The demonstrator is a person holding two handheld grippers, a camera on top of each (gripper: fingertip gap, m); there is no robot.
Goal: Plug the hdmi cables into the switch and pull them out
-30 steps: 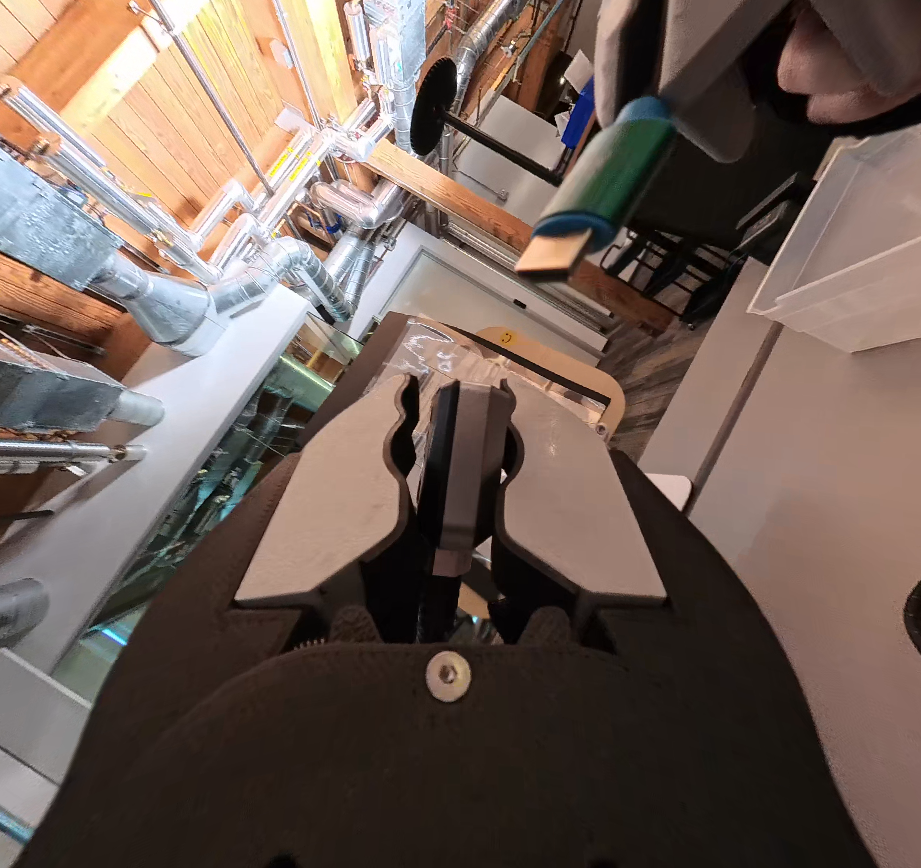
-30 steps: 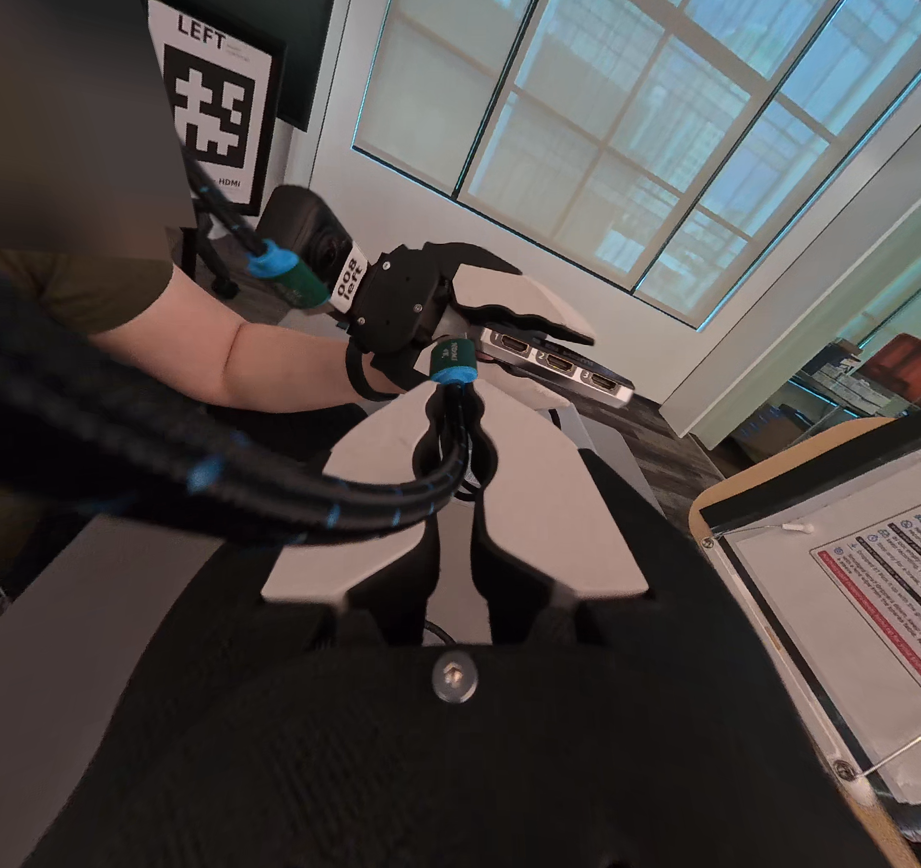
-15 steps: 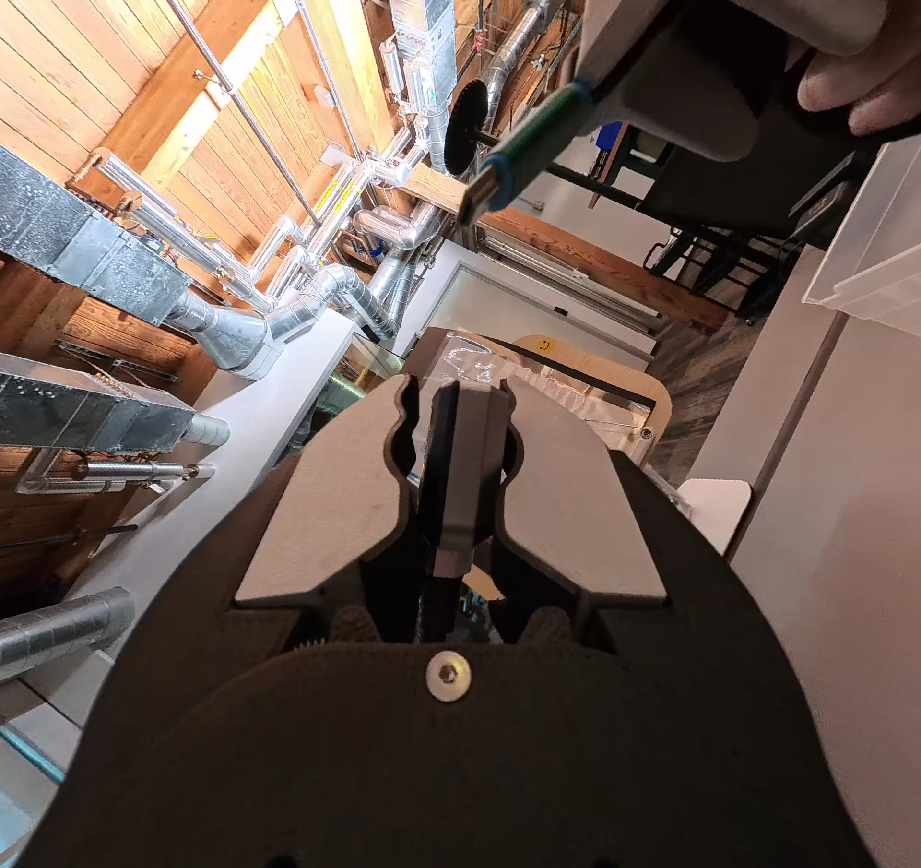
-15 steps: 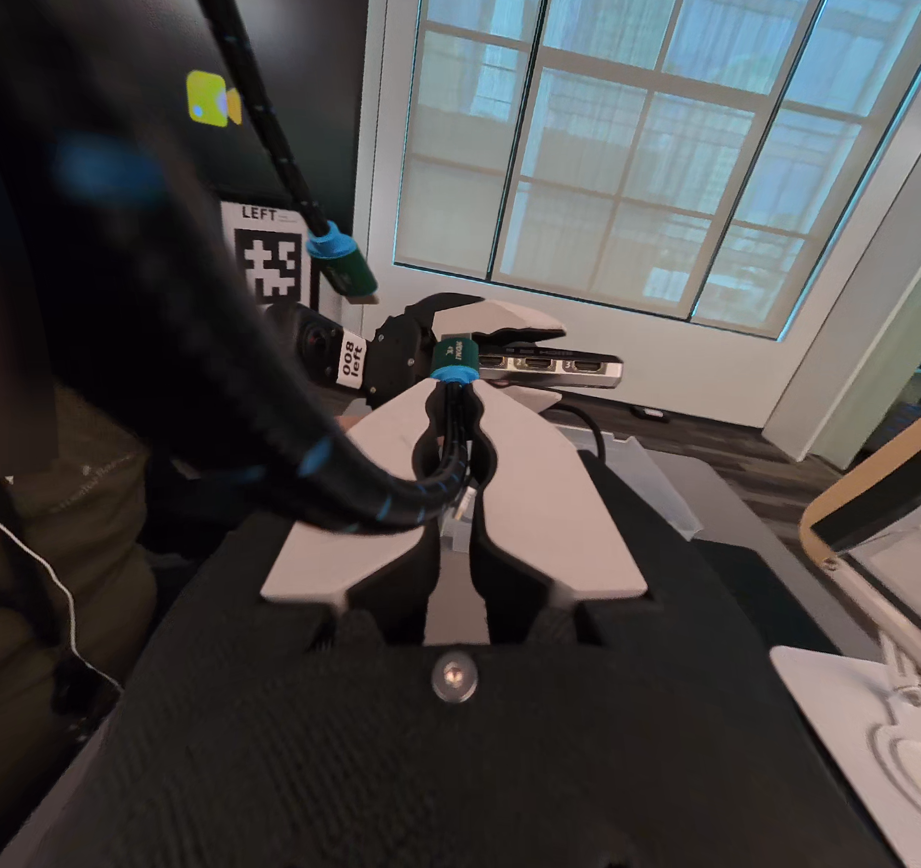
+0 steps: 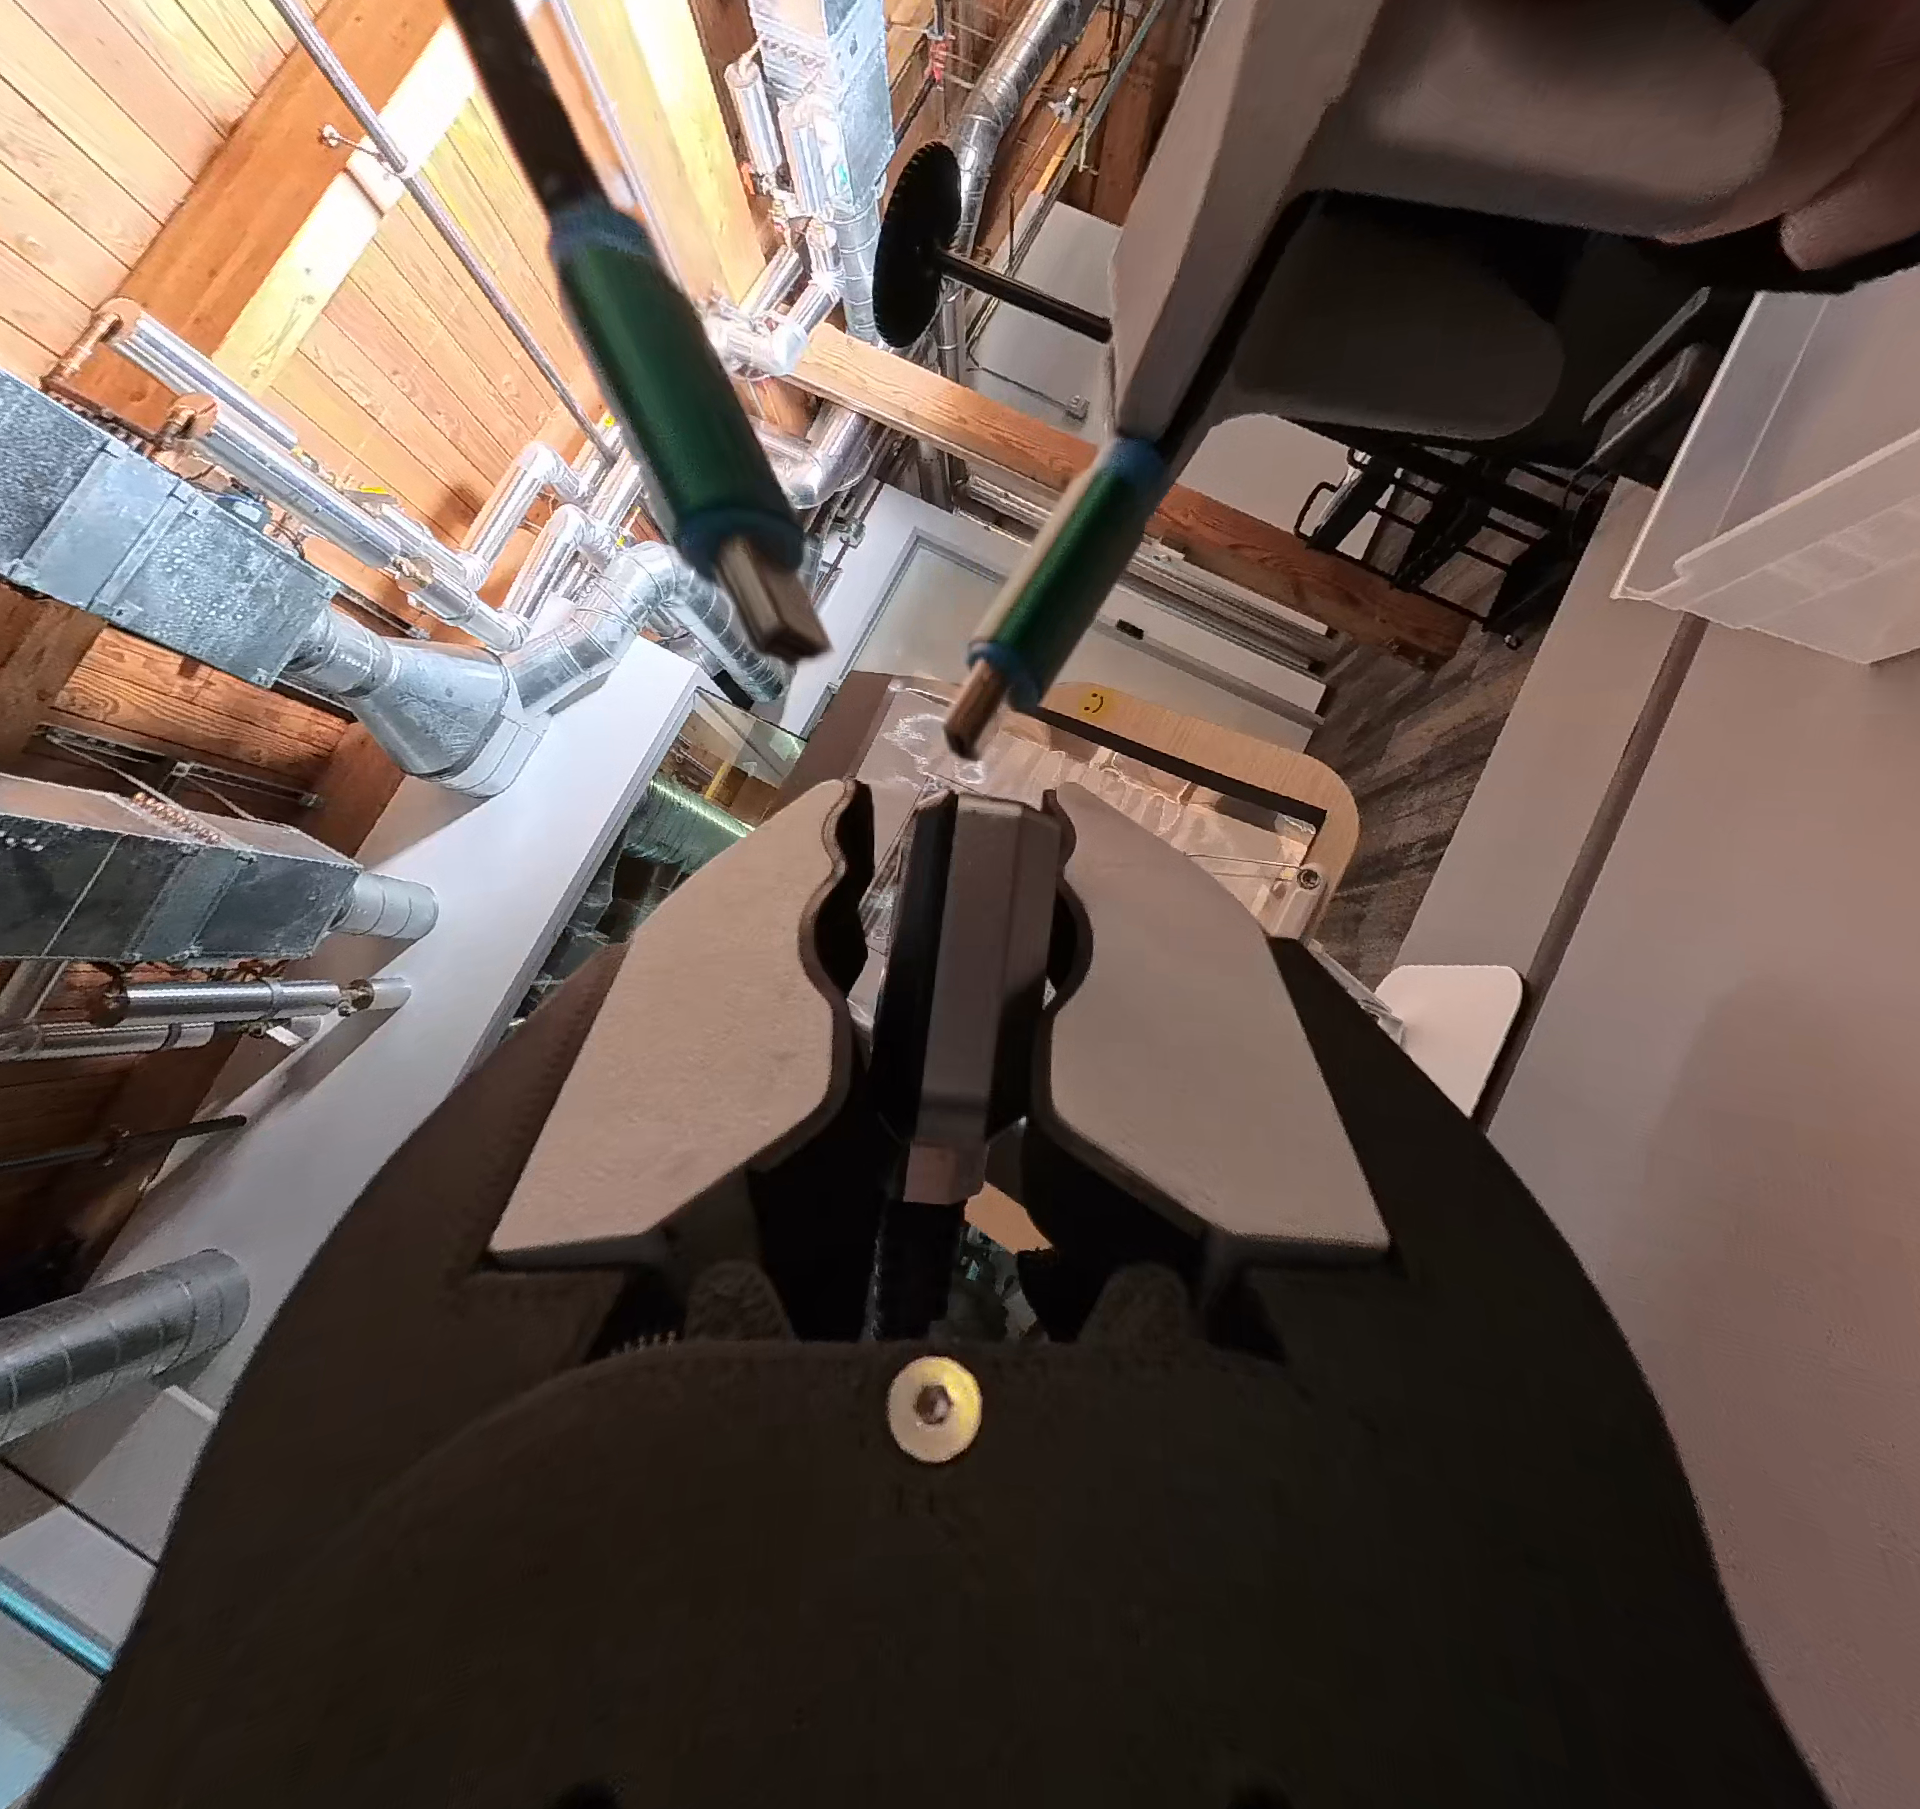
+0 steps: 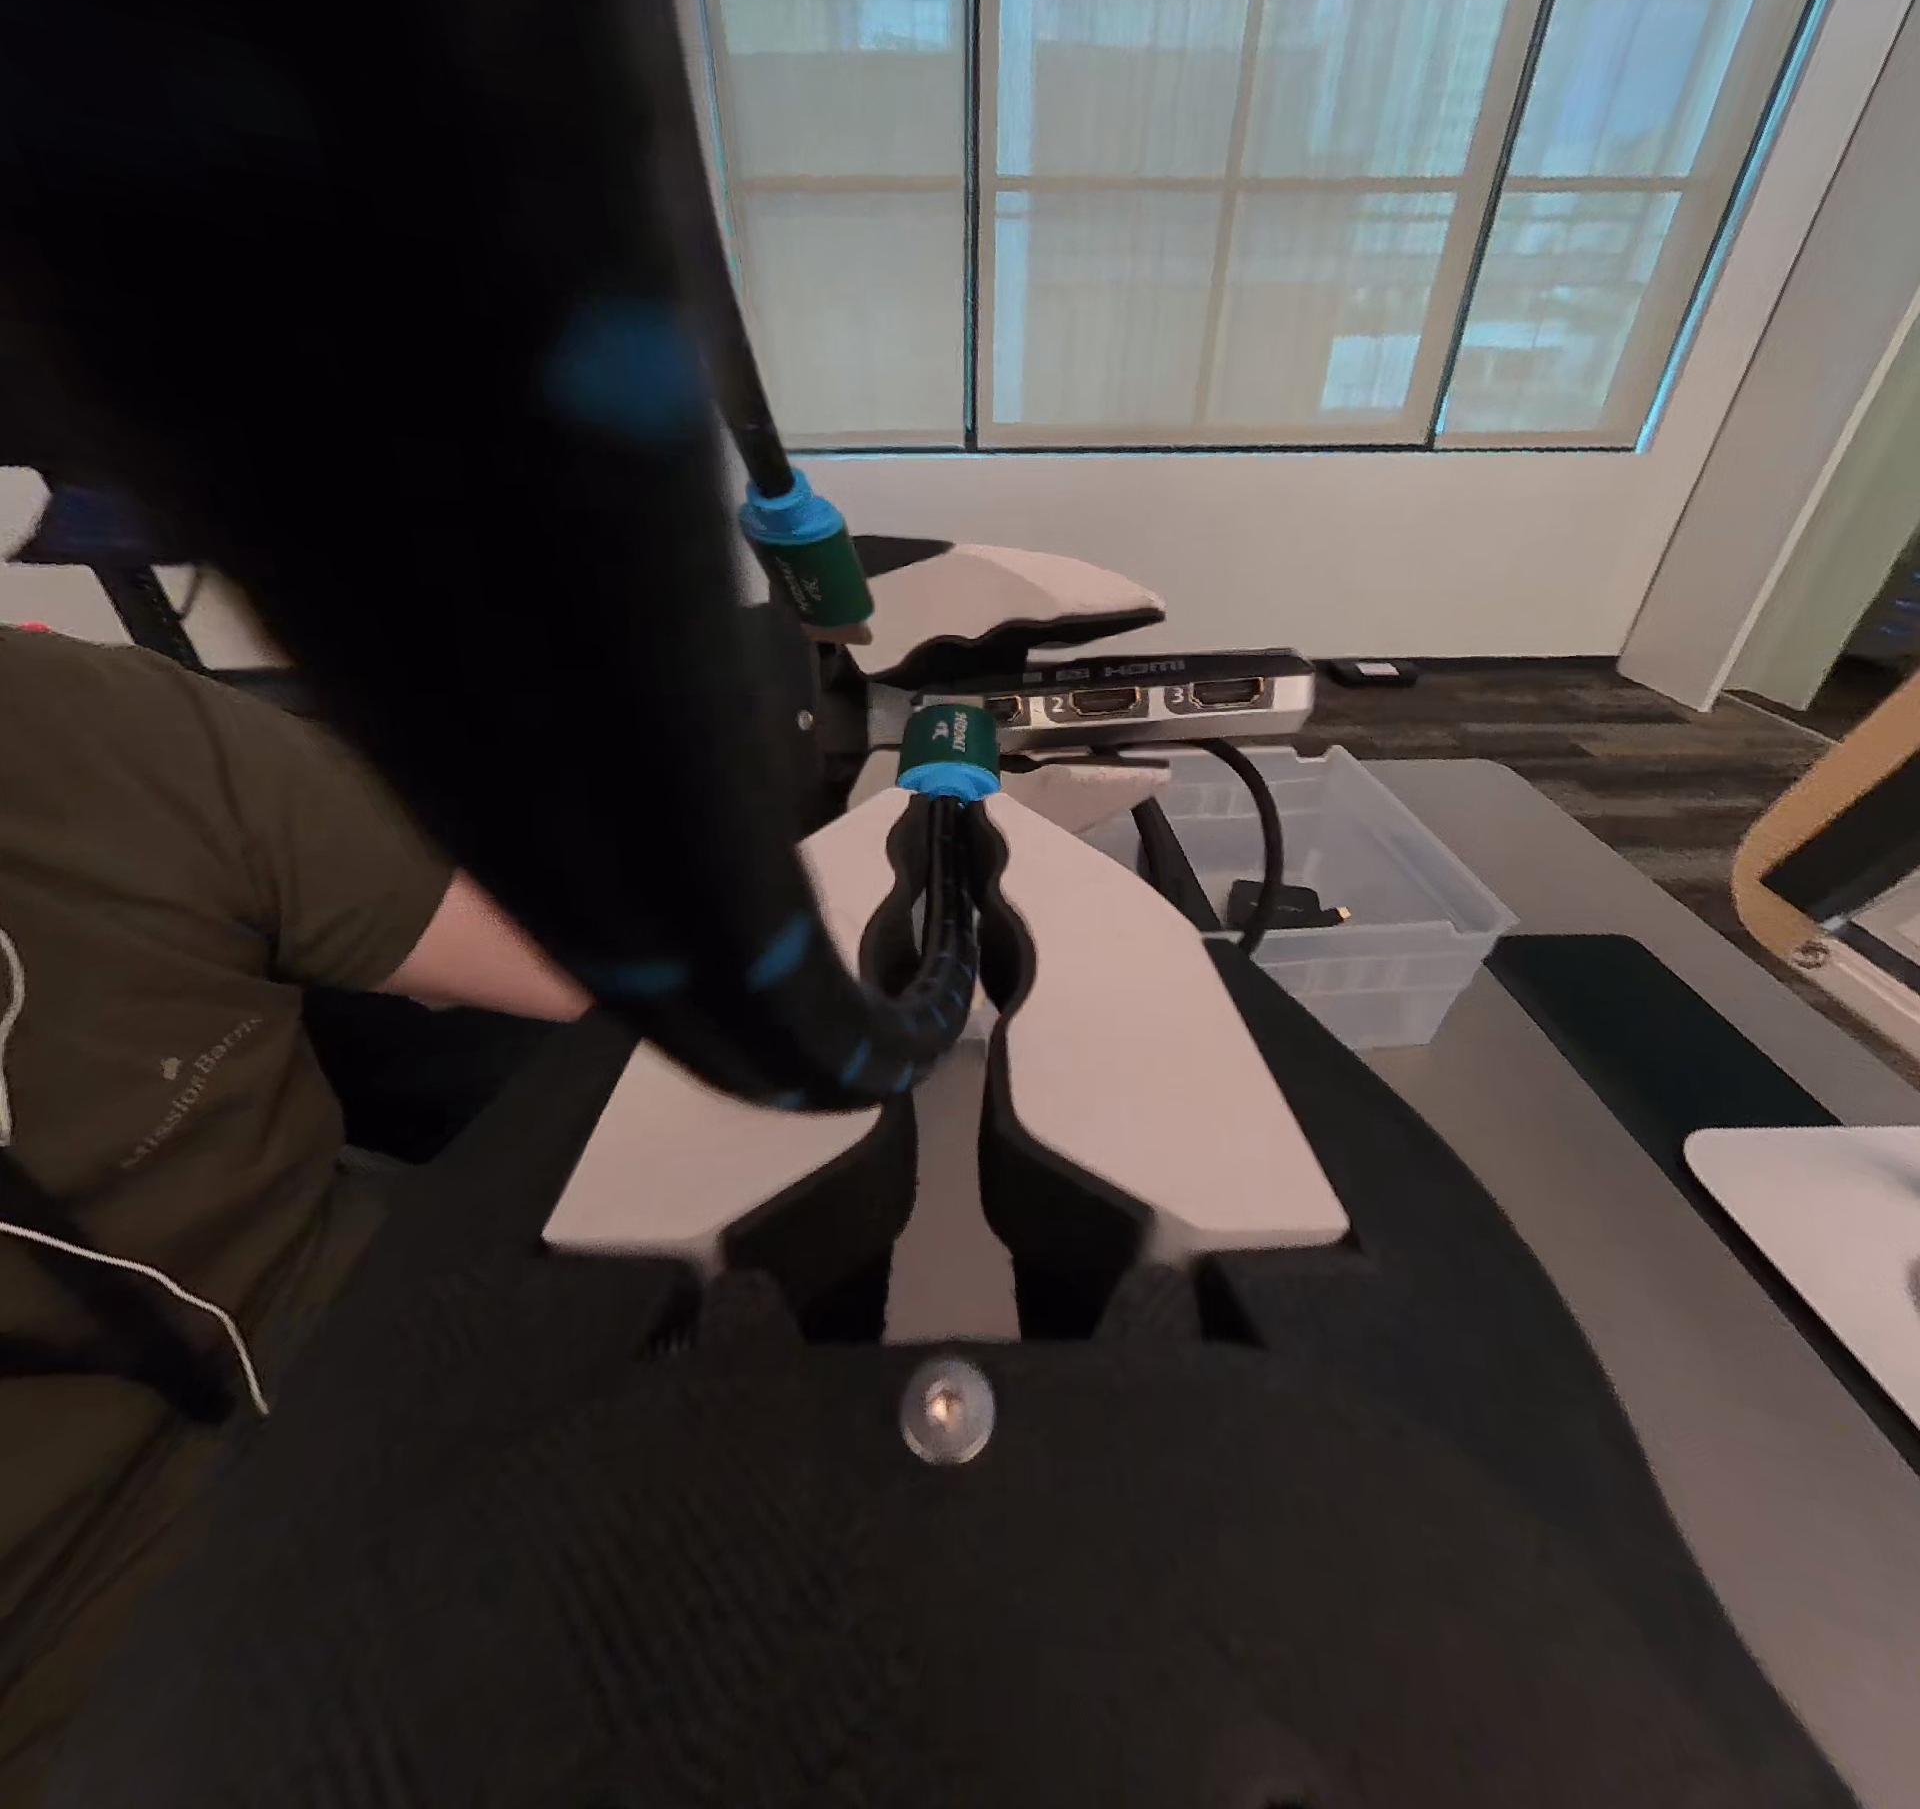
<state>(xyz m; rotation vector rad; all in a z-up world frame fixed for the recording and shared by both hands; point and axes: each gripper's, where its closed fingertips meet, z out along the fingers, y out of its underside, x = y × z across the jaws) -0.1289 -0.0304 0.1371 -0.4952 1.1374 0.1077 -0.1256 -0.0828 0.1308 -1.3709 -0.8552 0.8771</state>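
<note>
My left gripper (image 5: 956, 814) is shut on the dark grey HDMI switch (image 5: 982, 928), seen edge-on between its fingers. In the right wrist view the switch (image 6: 1143, 694) lies level with its row of ports facing me, held by grey fingers (image 6: 1018, 596). My right gripper (image 6: 945, 809) is shut on a black braided cable just behind its green plug (image 6: 948, 743). That plug (image 5: 1044, 585) points at the switch's leftmost port with a small gap showing. A second green plug (image 5: 675, 419) dangles free beside it and also shows in the right wrist view (image 6: 810, 564).
A clear plastic bin (image 6: 1382, 949) with a black cable in it stands on the grey table behind the switch. A person's arm (image 6: 488, 949) and a thick blurred cable loop (image 6: 416, 409) fill the left. A wood-framed board (image 6: 1787, 824) stands at the right.
My right gripper has brought its plug down close to the switch's port edge. The second plug has swung into the left wrist view. The switch now sits level in the right wrist view.
</note>
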